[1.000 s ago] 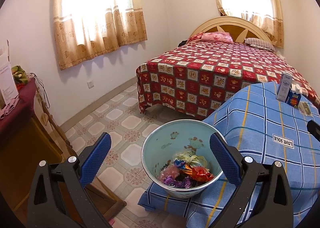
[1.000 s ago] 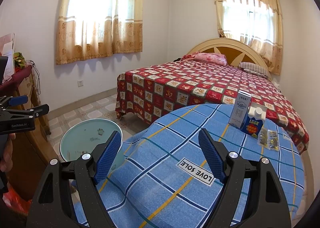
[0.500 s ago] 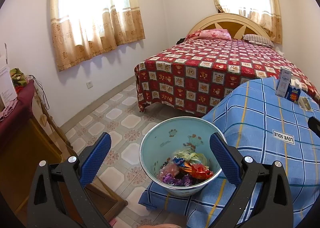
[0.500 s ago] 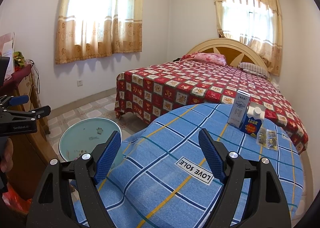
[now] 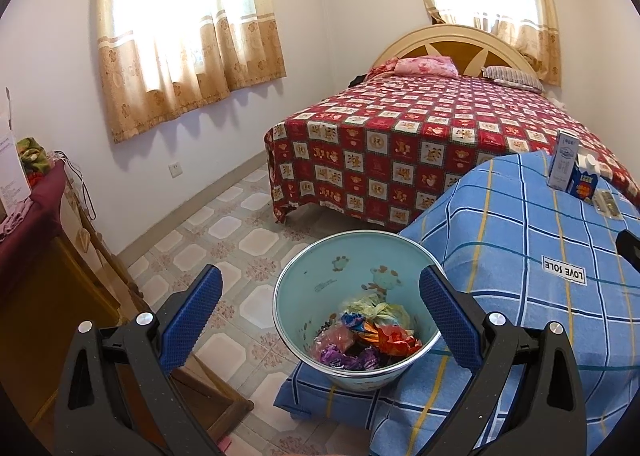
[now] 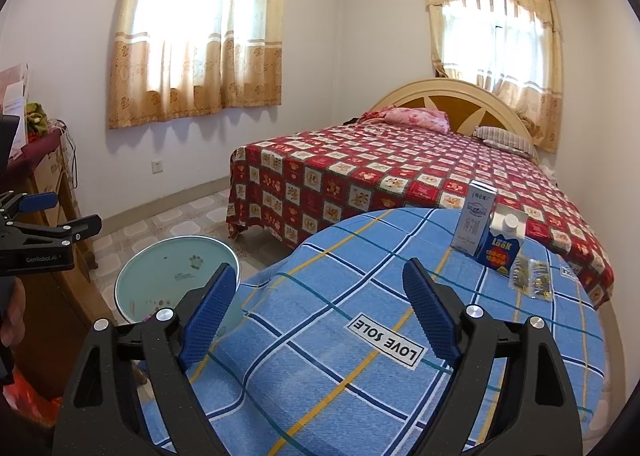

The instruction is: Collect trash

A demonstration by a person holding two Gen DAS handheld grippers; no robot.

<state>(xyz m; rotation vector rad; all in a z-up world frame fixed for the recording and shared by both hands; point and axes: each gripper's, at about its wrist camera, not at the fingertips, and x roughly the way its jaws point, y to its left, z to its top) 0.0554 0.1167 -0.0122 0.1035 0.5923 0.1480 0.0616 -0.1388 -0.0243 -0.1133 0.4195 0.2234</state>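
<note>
A pale green bin (image 5: 320,288) stands on the floor beside the round table, with several crumpled wrappers (image 5: 364,340) in its bottom; it also shows in the right wrist view (image 6: 160,276). My left gripper (image 5: 320,308) is open and empty, above and just in front of the bin. My right gripper (image 6: 316,308) is open and empty over the blue checked tablecloth (image 6: 360,376). At the table's far side stand a white carton (image 6: 474,217), a blue carton (image 6: 500,244) and small clear packets (image 6: 530,278).
A bed with a red patterned cover (image 5: 420,135) stands behind the table. A wooden cabinet (image 5: 36,276) with papers and cloth on top is at the left. Tiled floor (image 5: 224,240) lies between cabinet, bin and bed.
Both views shifted only slightly. The left gripper drifted a little, so the bin sits a touch nearer the frame's middle. Both grippers stay open.
</note>
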